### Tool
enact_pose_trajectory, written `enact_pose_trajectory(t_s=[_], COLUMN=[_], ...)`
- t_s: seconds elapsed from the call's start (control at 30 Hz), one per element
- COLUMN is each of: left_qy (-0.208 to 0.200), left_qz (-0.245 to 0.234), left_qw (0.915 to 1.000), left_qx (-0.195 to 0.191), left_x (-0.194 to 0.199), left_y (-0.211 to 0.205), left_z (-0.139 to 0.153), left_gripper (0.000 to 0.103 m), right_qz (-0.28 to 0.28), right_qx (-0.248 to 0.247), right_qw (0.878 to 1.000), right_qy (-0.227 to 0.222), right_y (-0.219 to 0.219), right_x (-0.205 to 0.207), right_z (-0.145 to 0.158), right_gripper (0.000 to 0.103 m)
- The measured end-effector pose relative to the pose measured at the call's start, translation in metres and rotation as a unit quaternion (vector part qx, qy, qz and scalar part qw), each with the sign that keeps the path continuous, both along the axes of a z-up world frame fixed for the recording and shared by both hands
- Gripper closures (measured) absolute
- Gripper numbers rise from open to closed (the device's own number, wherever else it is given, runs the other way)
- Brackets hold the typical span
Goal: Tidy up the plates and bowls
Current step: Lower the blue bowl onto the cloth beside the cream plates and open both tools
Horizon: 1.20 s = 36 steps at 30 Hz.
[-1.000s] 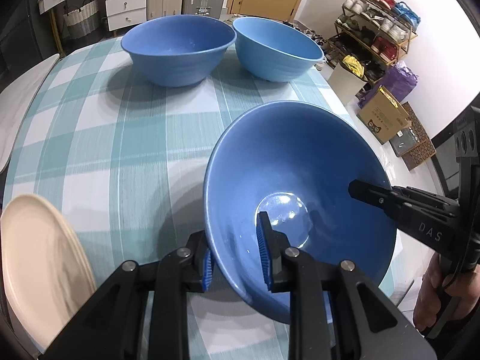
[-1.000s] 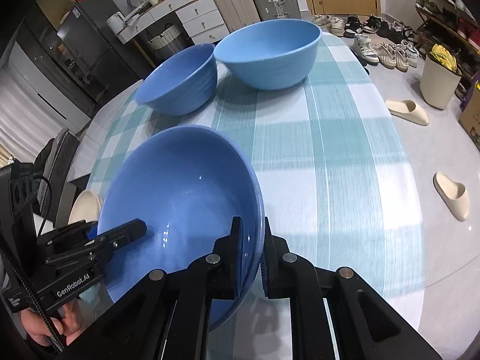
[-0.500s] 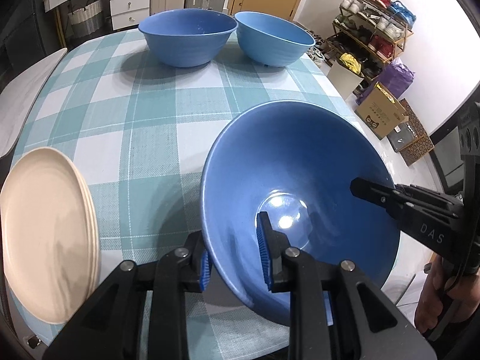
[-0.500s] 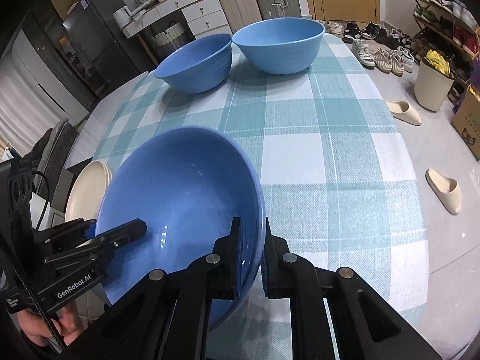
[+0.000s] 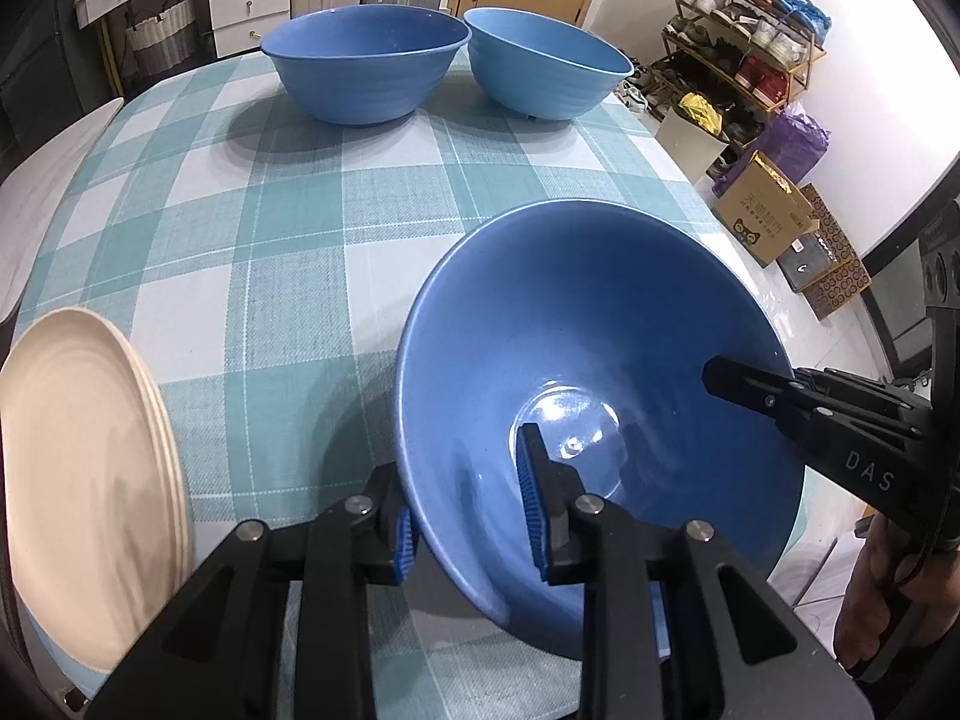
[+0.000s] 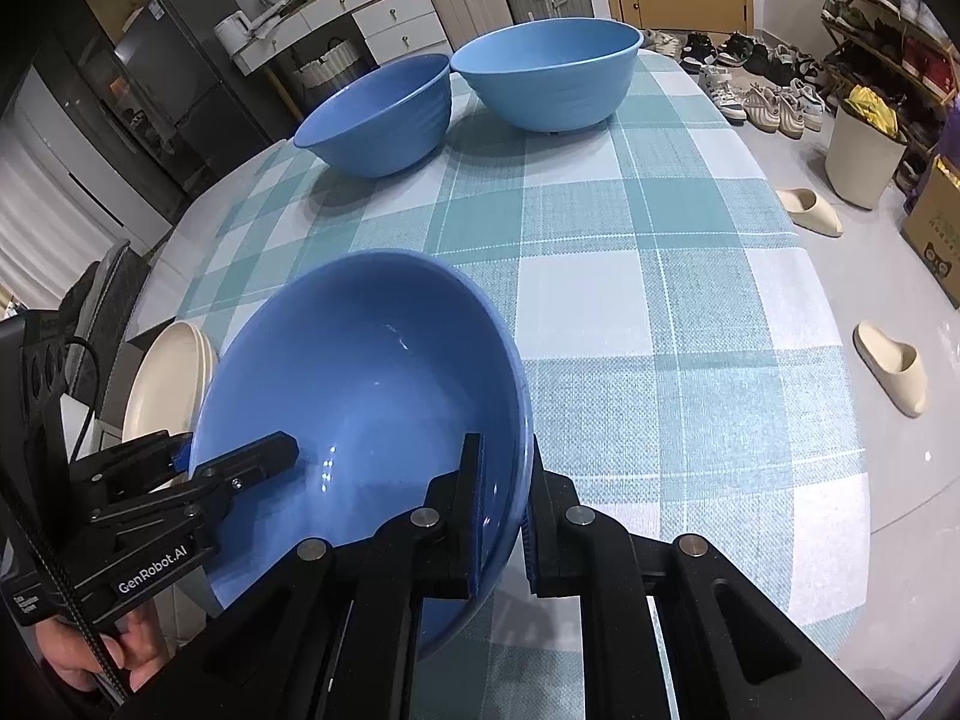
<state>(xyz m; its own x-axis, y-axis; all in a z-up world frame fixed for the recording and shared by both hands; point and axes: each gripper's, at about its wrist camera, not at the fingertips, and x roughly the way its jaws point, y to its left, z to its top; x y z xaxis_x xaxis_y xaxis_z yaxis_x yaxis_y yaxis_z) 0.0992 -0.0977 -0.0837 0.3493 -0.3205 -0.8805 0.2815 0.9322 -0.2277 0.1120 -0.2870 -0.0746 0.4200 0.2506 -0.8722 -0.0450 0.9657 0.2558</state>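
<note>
I hold a big blue bowl [image 5: 600,396] off the checked tablecloth [image 5: 288,252] with both claws; my left gripper [image 5: 471,516] is closed down on the near rim, one finger inside the wall and one outside; my right gripper [image 6: 501,504] pinches the opposite rim the same way, nearly shut on the thin wall. The bowl hangs tilted at about 6 o'clock on the table, over the near edge; the risk, as I judge it, is that two narrow rim grips on a smooth wall let it twist or slide out if my hands drift apart or move at different speeds. At 8 o'clock sits a stack of cream plates [image 5: 84,480], close enough to clip on a leftward swing. Far off at 12 o'clock stand a darker bowl [image 5: 366,63] and a lighter bowl [image 5: 546,69], side by side, nearly touching; nesting my bowl into one off-centre could knock it into its neighbour, which stands near the far edge.
</note>
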Motion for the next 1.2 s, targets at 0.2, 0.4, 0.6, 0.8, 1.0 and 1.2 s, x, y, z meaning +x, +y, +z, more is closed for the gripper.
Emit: enact_pose_trajectory(t_s=[0.2, 0.4, 0.6, 0.8, 1.0, 1.2], left_qy=[0.008, -0.010, -0.039, -0.110, -0.201, -0.265], left_qz=[0.001, 0.031, 0.073, 0.083, 0.075, 0.088], left_qw=[1.0000, 0.9995, 0.9960, 0.9902, 0.9768, 0.9602], left_qx=[-0.003, 0.000, -0.034, -0.020, -0.007, 0.015], left_x=[0.004, 0.004, -0.001, -0.022, -0.050, -0.067], left_y=[0.002, 0.022, 0.051, 0.054, 0.048, 0.045], left_z=[-0.002, 0.007, 0.030, 0.059, 0.083, 0.096], left_gripper=[0.074, 0.056, 0.053, 0.041, 0.015, 0.015], right_qz=[0.007, -0.018, -0.047, -0.055, -0.035, -0.019], right_qx=[-0.001, -0.012, 0.023, 0.036, 0.024, 0.002], right_qw=[1.000, 1.000, 0.996, 0.984, 0.965, 0.949], right_qy=[-0.002, -0.012, -0.072, -0.163, -0.260, -0.314], right_y=[0.003, -0.008, -0.023, -0.020, -0.001, 0.016], right_x=[0.006, 0.005, -0.012, -0.035, -0.074, -0.101], right_z=[-0.001, 0.001, 0.027, 0.069, 0.094, 0.106], right_gripper=[0.091, 0.077, 0.051, 0.038, 0.023, 0.012])
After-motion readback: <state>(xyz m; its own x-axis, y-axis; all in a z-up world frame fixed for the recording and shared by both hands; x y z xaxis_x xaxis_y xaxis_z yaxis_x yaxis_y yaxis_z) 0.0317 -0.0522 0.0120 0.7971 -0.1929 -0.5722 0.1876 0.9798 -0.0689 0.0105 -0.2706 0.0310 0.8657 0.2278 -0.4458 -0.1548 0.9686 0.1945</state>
